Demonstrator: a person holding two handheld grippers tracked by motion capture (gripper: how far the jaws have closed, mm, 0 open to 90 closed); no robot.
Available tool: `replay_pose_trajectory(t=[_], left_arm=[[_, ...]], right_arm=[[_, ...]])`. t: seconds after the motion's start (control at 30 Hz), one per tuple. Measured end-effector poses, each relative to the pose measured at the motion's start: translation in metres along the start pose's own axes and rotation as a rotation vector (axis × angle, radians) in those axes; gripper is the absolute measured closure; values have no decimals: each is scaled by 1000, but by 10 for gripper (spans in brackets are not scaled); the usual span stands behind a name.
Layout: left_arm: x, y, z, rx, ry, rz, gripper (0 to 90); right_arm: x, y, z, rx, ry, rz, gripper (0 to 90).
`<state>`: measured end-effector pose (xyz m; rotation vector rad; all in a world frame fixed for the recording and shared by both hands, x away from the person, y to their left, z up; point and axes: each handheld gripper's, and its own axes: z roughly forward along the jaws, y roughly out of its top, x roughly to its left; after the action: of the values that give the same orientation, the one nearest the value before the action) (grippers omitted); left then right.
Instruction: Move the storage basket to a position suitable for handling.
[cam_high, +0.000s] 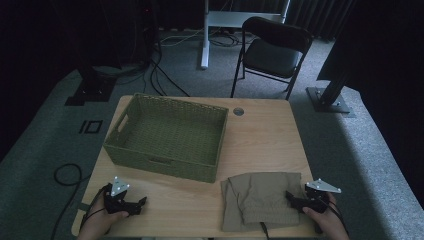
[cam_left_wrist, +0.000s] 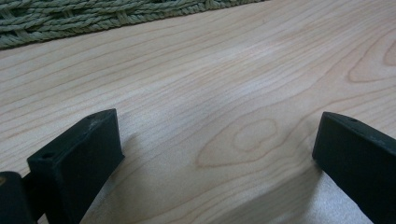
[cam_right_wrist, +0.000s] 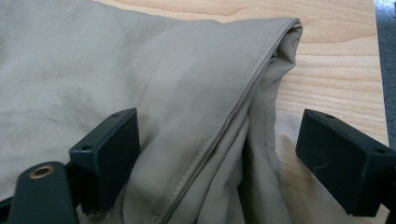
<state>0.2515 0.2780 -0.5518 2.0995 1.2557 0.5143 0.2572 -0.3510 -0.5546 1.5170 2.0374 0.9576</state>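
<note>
Left tool (cam_high: 131, 204) spread over bare desk (cam_left_wrist: 224, 93); right tool (cam_high: 295, 200) spread astride the folded cloth's (cam_high: 260, 200) edge.

The khaki cloth lies at the desk's near right: likely light, limp, apt to unfold, so pinch the stitched fold (cam_right_wrist: 243, 102). The woven basket (cam_high: 165, 137) sits behind at left, well apart; nothing blocks.

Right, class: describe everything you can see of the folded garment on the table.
The folded garment is a khaki-beige piece of smooth woven cloth, folded into a rough rectangle with several layers showing. A stitched seam runs along its folded edge in the right gripper view. It lies flat on the wooden table, at the near right, in front of the green woven basket and apart from it. The right gripper sits at its right edge, open jaws straddling the fold without pressing on it.
</note>
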Motion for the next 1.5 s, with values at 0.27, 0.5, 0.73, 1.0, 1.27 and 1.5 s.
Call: replay_pose_trajectory(t=[0.27, 0.5, 0.73, 1.0, 1.27, 1.5], left_arm=[[7, -4, -4, -17, -25, -26, 28], [18, 0, -12, -25, -10, -26, 27], [28, 6, -20, -41, -7, -41, 28], [43, 14, -31, -76, -22, -70, 28], [57, 28, -44, -112, -7, -70, 28], [71, 42, -57, -157, -4, -87, 28]], right_arm=[[-3, 0, -3, -21, 9, 50, 123], [-1, 16, -16, -76, 0, 43, 122], [7, 33, -18, -101, 18, 27, 122], [26, 52, -15, -118, 48, -4, 123], [52, 65, -4, -119, 101, -21, 124], [75, 76, 6, -121, 139, -45, 126]])
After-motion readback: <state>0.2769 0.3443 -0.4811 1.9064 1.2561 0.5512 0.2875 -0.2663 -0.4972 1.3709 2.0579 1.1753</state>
